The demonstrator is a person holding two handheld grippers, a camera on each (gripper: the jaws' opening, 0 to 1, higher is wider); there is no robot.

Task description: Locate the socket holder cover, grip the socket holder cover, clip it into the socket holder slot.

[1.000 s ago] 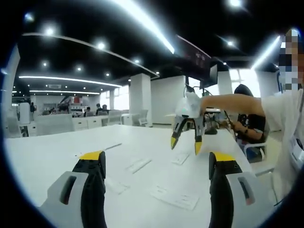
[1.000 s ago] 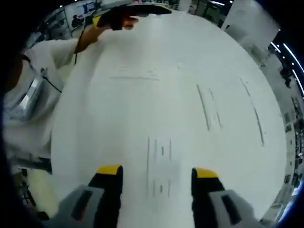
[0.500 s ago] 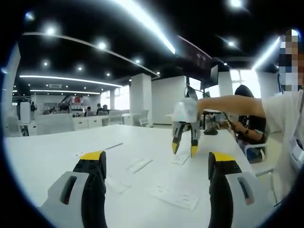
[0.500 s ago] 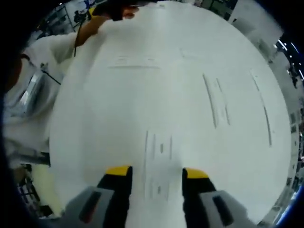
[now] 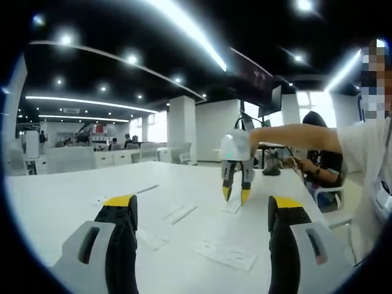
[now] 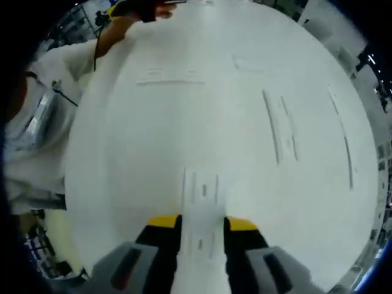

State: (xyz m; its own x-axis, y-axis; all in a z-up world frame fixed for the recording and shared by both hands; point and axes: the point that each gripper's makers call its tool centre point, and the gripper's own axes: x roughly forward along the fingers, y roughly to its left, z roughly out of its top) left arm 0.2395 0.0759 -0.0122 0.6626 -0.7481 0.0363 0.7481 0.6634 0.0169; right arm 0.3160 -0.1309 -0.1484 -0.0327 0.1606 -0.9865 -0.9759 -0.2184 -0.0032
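1. Grip step in hand: your right gripper (image 6: 202,222) has its jaws close against both sides of the white socket holder cover (image 6: 200,202), at 6 o'clock on the table (image 6: 184,122); firm contact unclear.
2. Left gripper (image 5: 202,211) hangs spread, empty.
3. Next: confirm the pinch, lift, find the slot.

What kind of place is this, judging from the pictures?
Probably an open-plan office or lab: a large white table, rows of desks and chairs behind it, ceiling light strips.
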